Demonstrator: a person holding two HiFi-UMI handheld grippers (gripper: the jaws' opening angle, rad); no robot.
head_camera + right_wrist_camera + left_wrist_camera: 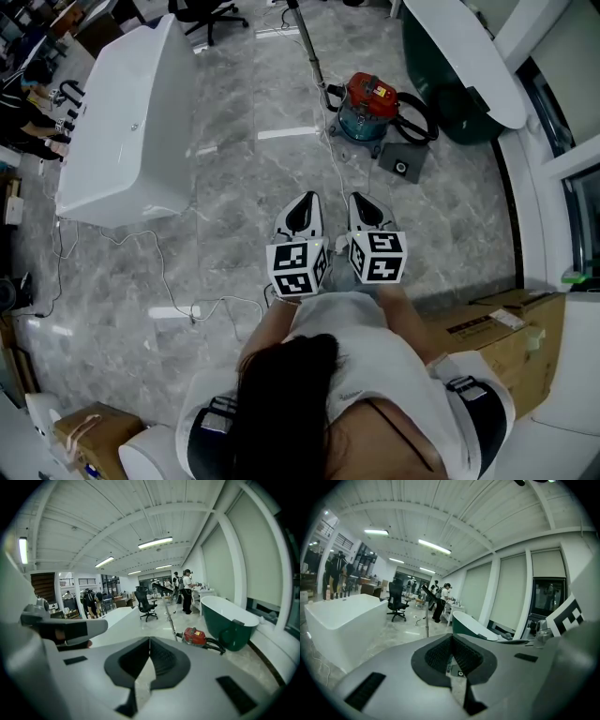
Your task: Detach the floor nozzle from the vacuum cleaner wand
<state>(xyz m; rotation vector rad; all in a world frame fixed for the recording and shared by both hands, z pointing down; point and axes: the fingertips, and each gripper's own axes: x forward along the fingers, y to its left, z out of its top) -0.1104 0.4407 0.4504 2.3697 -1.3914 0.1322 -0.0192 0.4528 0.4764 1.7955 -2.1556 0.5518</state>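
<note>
The red canister vacuum cleaner (370, 98) stands on the marble floor ahead of me, its black hose (419, 119) looped to the right. Its metal wand (309, 47) leans away to the upper left; the far end runs out of the picture, so no nozzle shows on it. From the right gripper view the vacuum cleaner (196, 636) and wand (171, 619) stand beyond the jaws. My left gripper (302, 217) and right gripper (367, 211) hang side by side in front of my body, well short of the vacuum. Both are shut and hold nothing. The left gripper (451, 639) and right gripper (150, 641) show their pads pressed together.
A dark grey square part (401, 167) lies by the vacuum. A white bathtub (127, 122) stands to the left, a green bathtub (459, 66) at the back right. Cables (141, 239) trail across the floor. Cardboard boxes (506, 333) sit to my right. People stand far off.
</note>
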